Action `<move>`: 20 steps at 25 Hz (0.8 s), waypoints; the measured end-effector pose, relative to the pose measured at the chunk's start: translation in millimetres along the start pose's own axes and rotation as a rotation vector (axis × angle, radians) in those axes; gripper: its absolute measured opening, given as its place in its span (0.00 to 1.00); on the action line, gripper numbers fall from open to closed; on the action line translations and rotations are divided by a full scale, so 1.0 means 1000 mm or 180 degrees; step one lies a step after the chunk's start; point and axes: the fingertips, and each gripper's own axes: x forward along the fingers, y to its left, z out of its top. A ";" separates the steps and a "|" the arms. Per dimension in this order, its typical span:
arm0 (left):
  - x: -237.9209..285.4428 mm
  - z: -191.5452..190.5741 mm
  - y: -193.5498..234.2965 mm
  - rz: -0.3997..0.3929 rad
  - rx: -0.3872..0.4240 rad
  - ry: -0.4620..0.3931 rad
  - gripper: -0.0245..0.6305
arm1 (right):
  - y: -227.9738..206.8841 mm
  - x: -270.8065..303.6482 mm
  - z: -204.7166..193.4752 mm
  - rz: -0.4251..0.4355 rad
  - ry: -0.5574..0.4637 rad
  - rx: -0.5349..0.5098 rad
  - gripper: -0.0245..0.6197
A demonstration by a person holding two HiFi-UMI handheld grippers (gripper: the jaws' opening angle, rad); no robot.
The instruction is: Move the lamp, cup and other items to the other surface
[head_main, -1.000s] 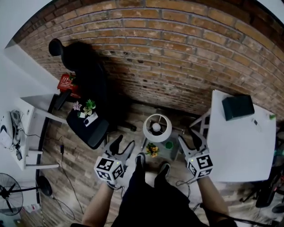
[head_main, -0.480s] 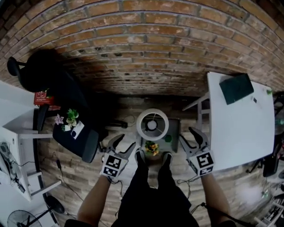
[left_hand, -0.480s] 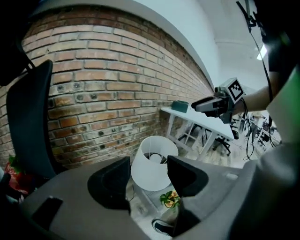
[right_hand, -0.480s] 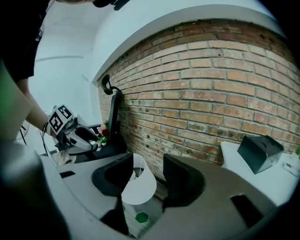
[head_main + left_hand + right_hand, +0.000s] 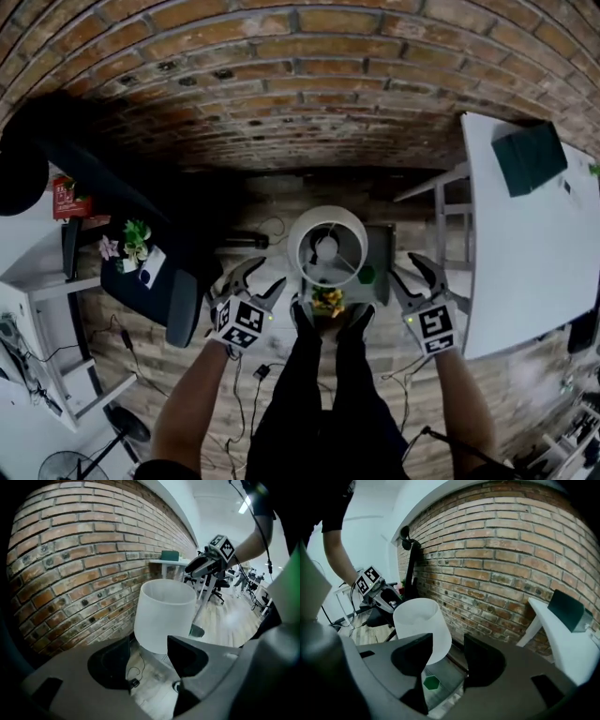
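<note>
Lamp [image 5: 326,246] and flower-filled pot [image 5: 327,301] are flanked by left gripper [image 5: 258,279] and right gripper [image 5: 415,274]; both jaw pairs are held apart, empty.

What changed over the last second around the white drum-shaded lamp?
The left gripper and the right gripper have come down to either side of the white drum-shaded lamp. Nothing was taken: both pairs of jaws stand apart, empty. Lamp, green hexagonal piece and small yellow-green plant stayed put.
</note>
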 end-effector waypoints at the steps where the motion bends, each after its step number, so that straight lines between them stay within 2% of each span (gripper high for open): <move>1: 0.009 -0.007 0.001 -0.0039 -0.0062 0.0028 0.41 | -0.003 0.011 -0.010 0.0050 0.0009 0.0005 0.37; 2: 0.018 -0.014 0.002 -0.0079 -0.0202 0.0039 0.41 | -0.006 0.020 -0.020 0.0094 0.0036 0.0096 0.37; 5: 0.042 -0.032 0.011 -0.0120 -0.0779 0.0005 0.41 | -0.015 0.048 -0.050 0.0187 0.0162 0.0635 0.38; 6: 0.050 -0.038 0.014 -0.0116 -0.0886 0.0011 0.41 | -0.019 0.059 -0.061 0.0224 0.0168 0.0731 0.38; 9: 0.075 -0.056 0.016 -0.0142 -0.0910 0.0116 0.41 | -0.027 0.090 -0.095 0.0297 0.0199 0.0748 0.39; 13: 0.105 -0.077 0.018 -0.0150 -0.0730 0.0266 0.41 | -0.026 0.121 -0.126 0.0311 0.0344 0.0668 0.39; 15: 0.119 -0.089 0.022 -0.0117 -0.0548 0.0362 0.41 | -0.024 0.135 -0.141 0.0308 0.0458 0.0522 0.39; 17: 0.131 -0.099 0.022 -0.0109 -0.0159 0.0487 0.41 | -0.020 0.147 -0.153 0.0319 0.0565 0.0200 0.40; 20: 0.148 -0.108 0.012 -0.0213 0.0600 0.0598 0.41 | -0.005 0.165 -0.170 0.0450 0.0656 -0.0468 0.41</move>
